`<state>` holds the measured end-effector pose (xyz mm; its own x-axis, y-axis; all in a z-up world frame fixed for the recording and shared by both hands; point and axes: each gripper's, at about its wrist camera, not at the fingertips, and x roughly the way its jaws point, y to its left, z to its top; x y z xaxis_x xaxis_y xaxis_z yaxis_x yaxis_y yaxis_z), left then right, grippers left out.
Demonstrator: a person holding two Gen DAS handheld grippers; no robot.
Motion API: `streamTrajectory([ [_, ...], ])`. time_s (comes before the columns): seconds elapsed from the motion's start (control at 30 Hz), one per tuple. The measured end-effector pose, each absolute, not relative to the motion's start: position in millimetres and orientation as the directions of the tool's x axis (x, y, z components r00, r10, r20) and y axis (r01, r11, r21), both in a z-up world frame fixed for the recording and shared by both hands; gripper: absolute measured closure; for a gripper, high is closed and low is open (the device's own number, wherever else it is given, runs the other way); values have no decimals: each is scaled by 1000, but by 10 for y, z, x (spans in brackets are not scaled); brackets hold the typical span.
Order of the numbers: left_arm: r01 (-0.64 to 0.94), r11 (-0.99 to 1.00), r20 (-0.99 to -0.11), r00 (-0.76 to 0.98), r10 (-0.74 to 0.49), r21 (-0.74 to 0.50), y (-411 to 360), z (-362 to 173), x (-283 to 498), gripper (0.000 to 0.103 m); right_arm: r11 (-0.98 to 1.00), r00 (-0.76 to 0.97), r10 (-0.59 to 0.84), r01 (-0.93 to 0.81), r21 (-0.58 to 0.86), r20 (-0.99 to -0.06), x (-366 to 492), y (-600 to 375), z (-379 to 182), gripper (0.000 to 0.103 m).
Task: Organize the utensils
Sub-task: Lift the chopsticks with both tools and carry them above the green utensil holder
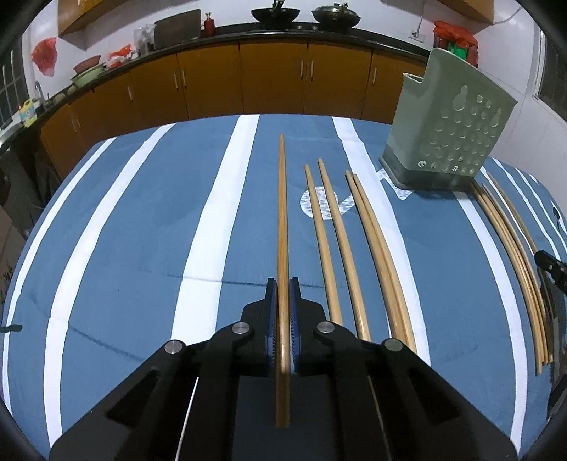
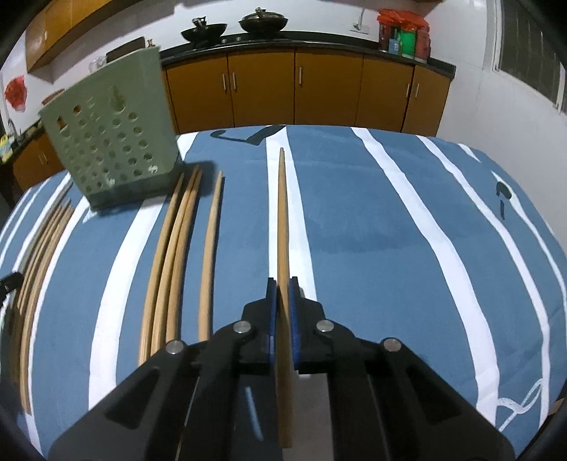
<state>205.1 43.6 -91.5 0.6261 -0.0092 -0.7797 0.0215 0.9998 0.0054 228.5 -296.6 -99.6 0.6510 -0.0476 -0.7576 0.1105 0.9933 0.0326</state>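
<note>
My left gripper (image 1: pixel 282 283) is shut on a wooden chopstick (image 1: pixel 282 212) that points straight ahead over the blue striped tablecloth (image 1: pixel 141 220). My right gripper (image 2: pixel 282 283) is shut on another wooden chopstick (image 2: pixel 282 220), also pointing ahead. Several loose chopsticks (image 1: pixel 354 255) lie on the cloth to the right of the left gripper, and more (image 2: pixel 173 255) lie left of the right gripper. A green perforated utensil holder (image 1: pixel 446 127) stands upright at the far right in the left wrist view and at the far left (image 2: pixel 110 134) in the right wrist view.
More chopsticks (image 1: pixel 514 255) lie by the holder's right side. The right gripper's edge (image 1: pixel 551 266) shows at the far right. Brown kitchen cabinets (image 1: pixel 273 78) with woks (image 1: pixel 274 14) on the counter run behind the table.
</note>
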Motion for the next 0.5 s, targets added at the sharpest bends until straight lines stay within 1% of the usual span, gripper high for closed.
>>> streamTrajectory([
  [0.13,23,1000,-774,633,-16,-3,448,-917,2037,95,991,653,-29,116,62,-757,2290,-3020,-989,95],
  [0.5,32,999,-775,632,-15,7,418,-911,1872,95,995,648,-48,97,20,-760,2131,-2951,-985,95],
])
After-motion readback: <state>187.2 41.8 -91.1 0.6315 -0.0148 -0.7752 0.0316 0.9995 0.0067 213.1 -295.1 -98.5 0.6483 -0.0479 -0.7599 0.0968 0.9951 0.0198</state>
